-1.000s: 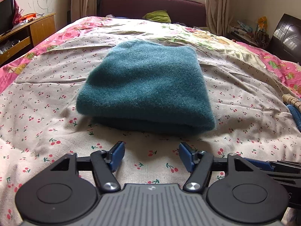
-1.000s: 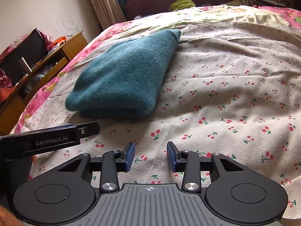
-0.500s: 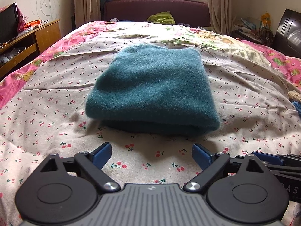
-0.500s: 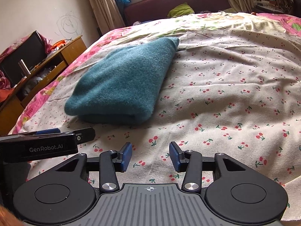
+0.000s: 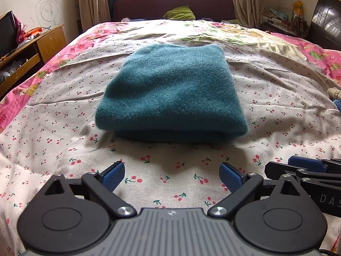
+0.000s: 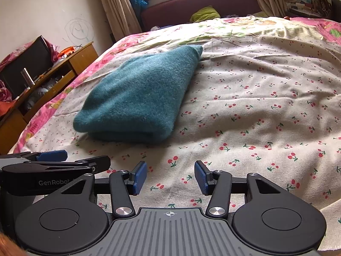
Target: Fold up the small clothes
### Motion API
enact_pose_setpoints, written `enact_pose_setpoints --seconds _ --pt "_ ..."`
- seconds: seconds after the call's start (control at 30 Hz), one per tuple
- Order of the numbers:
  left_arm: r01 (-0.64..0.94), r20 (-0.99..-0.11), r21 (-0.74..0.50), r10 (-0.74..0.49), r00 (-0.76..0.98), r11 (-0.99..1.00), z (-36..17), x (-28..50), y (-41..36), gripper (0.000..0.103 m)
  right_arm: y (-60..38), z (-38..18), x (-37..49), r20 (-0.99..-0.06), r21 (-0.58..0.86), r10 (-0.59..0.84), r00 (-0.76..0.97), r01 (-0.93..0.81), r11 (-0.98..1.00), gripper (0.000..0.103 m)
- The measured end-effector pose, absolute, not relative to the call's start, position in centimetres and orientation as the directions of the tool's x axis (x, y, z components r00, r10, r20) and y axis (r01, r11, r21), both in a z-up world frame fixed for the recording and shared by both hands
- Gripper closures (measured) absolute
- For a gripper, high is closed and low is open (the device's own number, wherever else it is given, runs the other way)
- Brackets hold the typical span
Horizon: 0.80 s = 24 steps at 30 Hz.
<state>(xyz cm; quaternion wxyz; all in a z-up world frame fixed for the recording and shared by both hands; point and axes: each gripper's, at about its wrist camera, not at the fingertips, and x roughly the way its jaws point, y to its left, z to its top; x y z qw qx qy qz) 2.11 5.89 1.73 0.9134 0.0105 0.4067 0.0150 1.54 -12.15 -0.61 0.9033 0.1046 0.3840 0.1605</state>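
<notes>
A folded teal garment [image 5: 170, 93] lies on a bed covered by a cherry-print sheet [image 5: 53, 132], which serves here as the landmark. The garment sits near the middle of the sheet, a thick flat bundle with its rounded fold edge facing the cameras and layered edges visible beneath.

The left gripper [image 5: 172, 176] hovers low over the sheet just short of that fold edge. A second ago its blue pads stood close together; they have since swung wide apart, and they hold nothing. The right gripper [image 6: 170, 178] is beside it, over bare sheet to the garment's right, its jaws moderately parted and also empty, with little change in their spread over the same second. Both grippers have drawn back slightly from the garment.

This reads as a release: the fold appears finished and the cloth left to rest. Whether the far edges line up neatly is hard to judge from this low angle.

At the sheet's left stands a wooden cabinet [image 6: 64, 68]; beyond its far end, a dark red headboard [image 5: 174, 2].
</notes>
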Motion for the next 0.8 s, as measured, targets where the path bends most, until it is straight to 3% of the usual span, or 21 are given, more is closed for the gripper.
enact_pose_setpoints --seconds 0.8 --pt "0.004 -0.766 0.002 -0.001 0.643 1.0 1.48 2.22 5.87 0.0 -12.01 -1.18 1.7 -0.679 0.308 0.365 0.638 -0.204 0.929 0.053"
